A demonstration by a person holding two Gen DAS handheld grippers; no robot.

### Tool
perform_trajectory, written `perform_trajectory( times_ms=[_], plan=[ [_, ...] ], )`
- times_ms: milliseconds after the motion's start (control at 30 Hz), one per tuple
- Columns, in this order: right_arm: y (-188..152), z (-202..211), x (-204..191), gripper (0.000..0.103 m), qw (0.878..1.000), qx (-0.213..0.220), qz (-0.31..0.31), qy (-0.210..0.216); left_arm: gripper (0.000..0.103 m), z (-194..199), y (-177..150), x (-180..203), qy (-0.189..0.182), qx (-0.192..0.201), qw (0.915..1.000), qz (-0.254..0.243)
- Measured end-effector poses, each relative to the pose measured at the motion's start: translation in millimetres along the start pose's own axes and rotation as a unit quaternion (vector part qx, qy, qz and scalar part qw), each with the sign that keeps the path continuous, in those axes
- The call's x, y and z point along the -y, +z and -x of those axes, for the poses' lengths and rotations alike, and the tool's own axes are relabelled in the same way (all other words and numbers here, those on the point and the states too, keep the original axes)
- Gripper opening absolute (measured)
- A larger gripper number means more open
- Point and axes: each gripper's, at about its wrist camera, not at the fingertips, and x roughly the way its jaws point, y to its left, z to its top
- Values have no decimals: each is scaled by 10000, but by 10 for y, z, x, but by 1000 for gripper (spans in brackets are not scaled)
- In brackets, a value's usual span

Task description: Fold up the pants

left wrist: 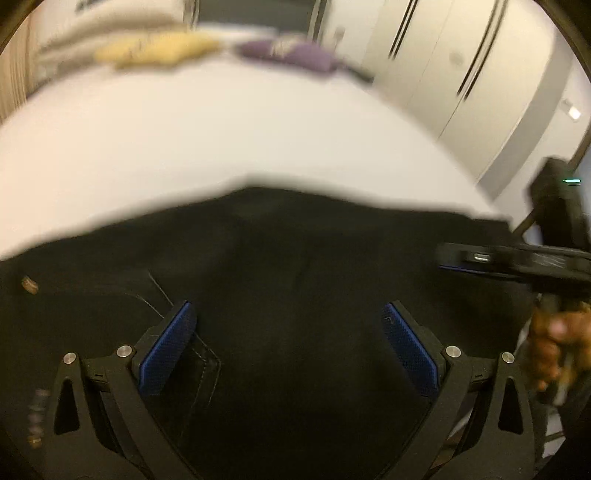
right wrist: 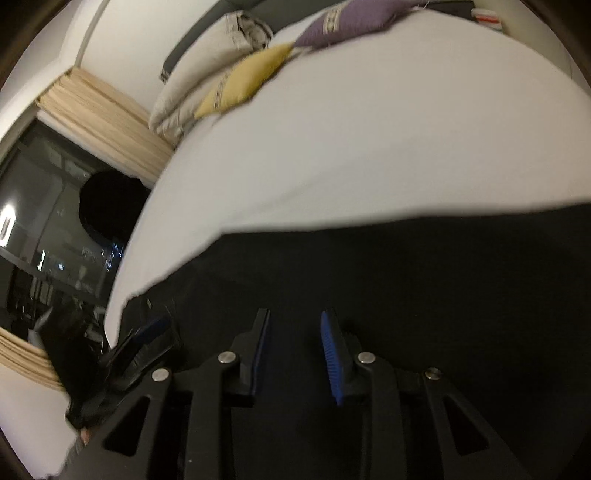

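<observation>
Black pants (left wrist: 295, 266) lie spread on the white bed (left wrist: 221, 129); a button (left wrist: 29, 285) and pocket stitching show at the left. My left gripper (left wrist: 290, 314) is wide open above the cloth, holding nothing. The right gripper's body (left wrist: 517, 258) shows at the right edge of the left wrist view, held by a hand. In the right wrist view the pants (right wrist: 406, 277) fill the lower half. My right gripper (right wrist: 295, 321) hovers over them, jaws partly open with a narrow gap, nothing between them. The left gripper (right wrist: 147, 339) shows at lower left.
A yellow pillow (right wrist: 243, 81), a purple pillow (right wrist: 351, 22) and a white pillow (right wrist: 207, 66) lie at the head of the bed. White wardrobe doors (left wrist: 461, 74) stand to the right. A dark window (right wrist: 55, 221) with beige curtains (right wrist: 103, 122) is to the left.
</observation>
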Motion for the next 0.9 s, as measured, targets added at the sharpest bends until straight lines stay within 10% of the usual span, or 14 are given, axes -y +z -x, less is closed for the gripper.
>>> perform_trajectory(
  times_ms=[133, 233, 300, 467, 633, 700, 900],
  plan=[
    [-67, -194, 77, 0, 9994, -164, 78, -310, 88, 104, -177, 65, 540, -168, 9974, -444],
    [-89, -200, 195, 0, 9991, -194, -291, -244, 87, 279, -386, -150, 611, -180, 9978, -193],
    [-101, -183, 198, 0, 9990, -178, -238, -338, 66, 516, -480, -331, 596, -49, 9982, 50],
    [-67, -311, -15, 2, 9987, -174, -81, -478, 64, 1286, -501, -813, 376, 930, 9916, 812],
    [-41, -414, -85, 2, 9986, -207, -75, -482, 58, 1009, -927, -1540, 0, 371, 9829, 1806],
    [-33, -422, -96, 0, 9984, -205, -35, -532, 42, 1128, -1028, -1575, 112, 391, 9823, 1827],
    [-18, -453, -170, 3, 9976, -197, 43, -659, 42, 1550, -917, -1557, 397, 851, 9820, 1637]
  ],
)
